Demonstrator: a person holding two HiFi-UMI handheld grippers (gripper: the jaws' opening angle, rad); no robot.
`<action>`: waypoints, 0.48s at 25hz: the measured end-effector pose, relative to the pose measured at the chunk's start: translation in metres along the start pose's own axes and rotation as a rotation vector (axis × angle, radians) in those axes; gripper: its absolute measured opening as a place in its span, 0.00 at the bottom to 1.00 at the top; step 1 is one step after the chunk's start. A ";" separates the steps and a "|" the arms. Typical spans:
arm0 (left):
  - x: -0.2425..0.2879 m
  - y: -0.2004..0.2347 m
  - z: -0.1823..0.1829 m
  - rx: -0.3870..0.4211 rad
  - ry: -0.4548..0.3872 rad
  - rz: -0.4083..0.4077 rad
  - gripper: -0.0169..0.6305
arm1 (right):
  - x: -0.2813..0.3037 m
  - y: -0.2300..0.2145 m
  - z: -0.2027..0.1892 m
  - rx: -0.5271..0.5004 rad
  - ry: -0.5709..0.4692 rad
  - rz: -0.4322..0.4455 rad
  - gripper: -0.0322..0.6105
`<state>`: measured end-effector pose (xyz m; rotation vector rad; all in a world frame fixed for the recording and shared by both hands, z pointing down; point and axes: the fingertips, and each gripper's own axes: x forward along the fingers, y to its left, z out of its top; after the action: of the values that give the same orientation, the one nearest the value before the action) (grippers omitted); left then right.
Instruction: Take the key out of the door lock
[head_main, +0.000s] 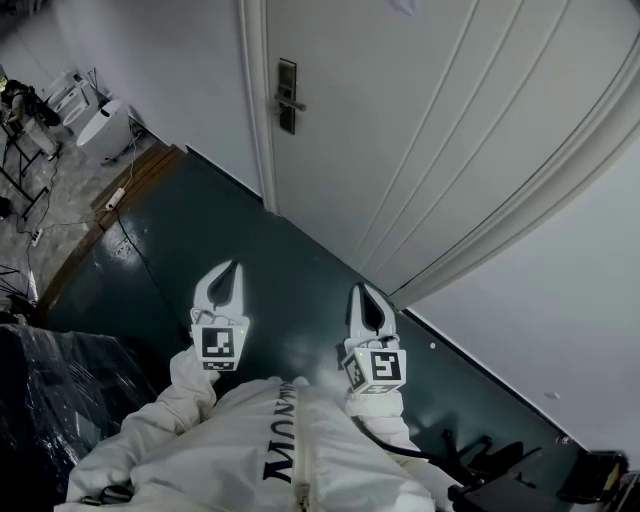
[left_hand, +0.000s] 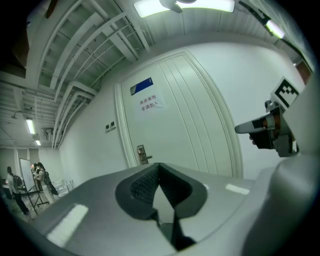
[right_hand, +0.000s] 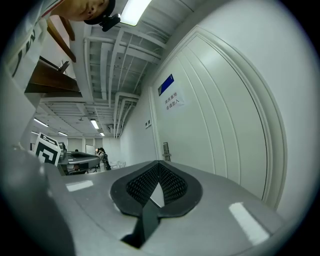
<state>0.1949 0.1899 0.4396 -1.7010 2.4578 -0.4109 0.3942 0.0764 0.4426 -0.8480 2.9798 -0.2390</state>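
A white panelled door (head_main: 420, 120) stands shut ahead of me. Its metal lock plate (head_main: 287, 95) with a lever handle (head_main: 292, 103) sits near the door's left edge, and it shows small in the left gripper view (left_hand: 142, 153) and the right gripper view (right_hand: 165, 151). The key is too small to make out. My left gripper (head_main: 237, 266) and right gripper (head_main: 358, 288) hang close to my body, well short of the door, both shut and empty. Each gripper's own view shows its tips meeting, left (left_hand: 159, 165) and right (right_hand: 159, 162).
Dark green floor (head_main: 200, 240) runs to the door, with lighter flooring beyond at left. A white round appliance (head_main: 100, 122), a power strip (head_main: 115, 198) and cables lie far left. A black wrapped bulk (head_main: 50, 380) is at lower left, a black chair base (head_main: 480, 470) at lower right. People (left_hand: 40, 177) stand far off.
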 end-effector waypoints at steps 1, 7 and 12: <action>0.000 -0.002 0.000 0.005 0.001 0.007 0.03 | -0.001 -0.002 -0.001 -0.002 0.001 0.007 0.04; 0.000 -0.011 0.000 0.031 0.015 0.047 0.03 | -0.002 -0.018 -0.006 0.016 0.017 0.040 0.04; 0.007 -0.010 0.001 0.036 0.024 0.058 0.03 | 0.010 -0.022 -0.007 0.019 0.019 0.059 0.04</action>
<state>0.2013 0.1805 0.4419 -1.6165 2.4938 -0.4678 0.3971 0.0535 0.4531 -0.7593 3.0098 -0.2750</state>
